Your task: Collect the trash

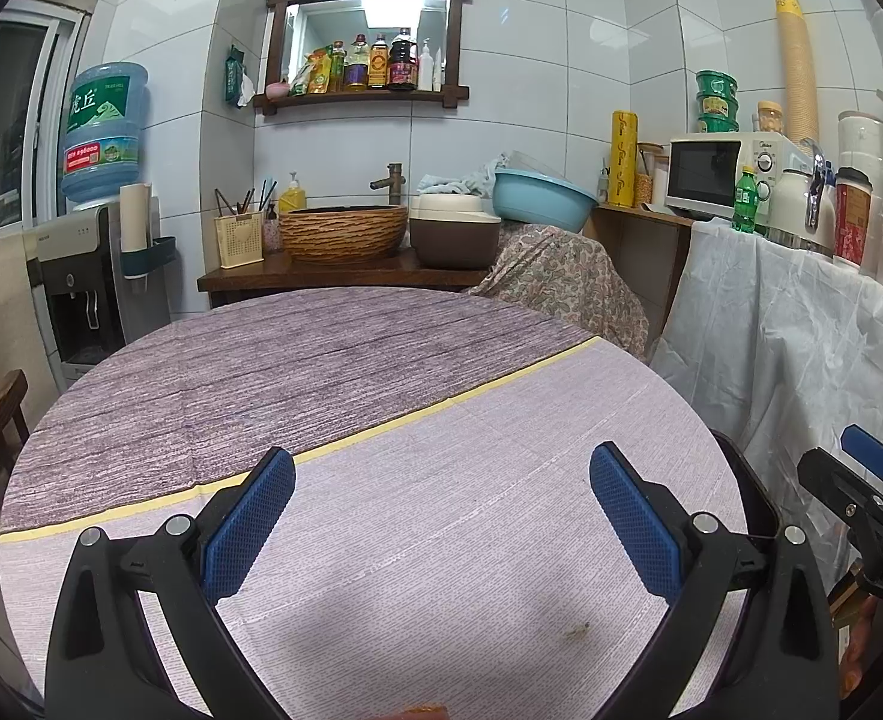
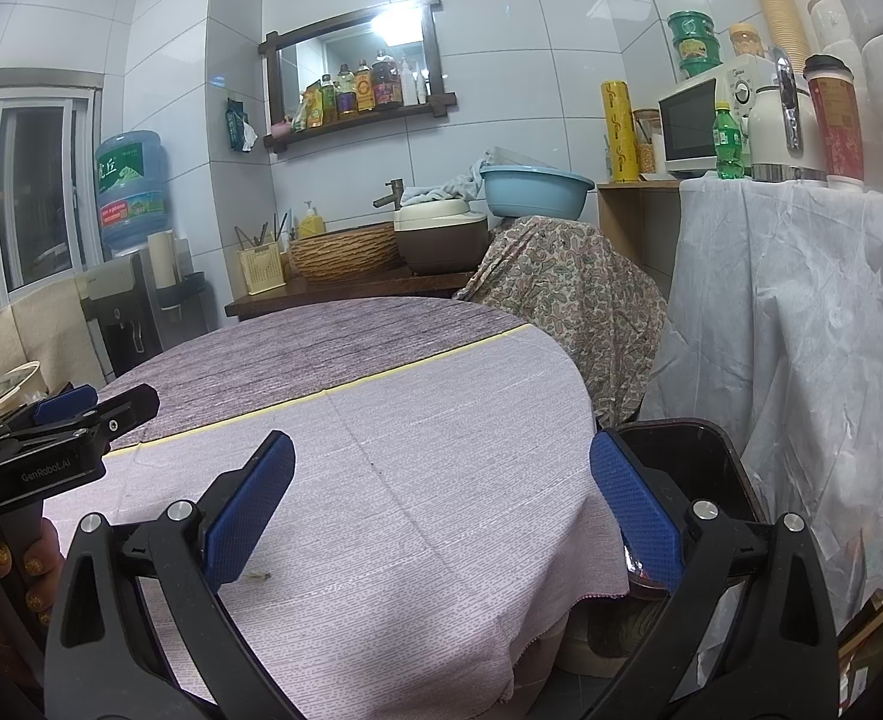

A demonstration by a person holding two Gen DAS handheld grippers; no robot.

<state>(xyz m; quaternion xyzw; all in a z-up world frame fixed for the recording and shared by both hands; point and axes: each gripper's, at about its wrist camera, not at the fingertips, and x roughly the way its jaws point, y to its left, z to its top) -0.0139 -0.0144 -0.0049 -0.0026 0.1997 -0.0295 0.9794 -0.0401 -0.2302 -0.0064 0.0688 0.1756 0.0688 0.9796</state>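
in the left wrist view, our left claw hangs over the round worktop with its blue pads wide apart and nothing between them. a small brownish scrap lies on the pale cloth between the fingers, nearer the right one and touching neither. a yellow stripe crosses the cloth beyond the fingertips. our right claw shows at the right edge, past the worktop rim; from here we cannot tell its state.

in the right wrist view, our right claw is spread open and empty, over the worktop's right edge. the scrap lies just beside its left pad. a dark bin stands below the rim, behind the right finger. the left claw sits at the left edge.
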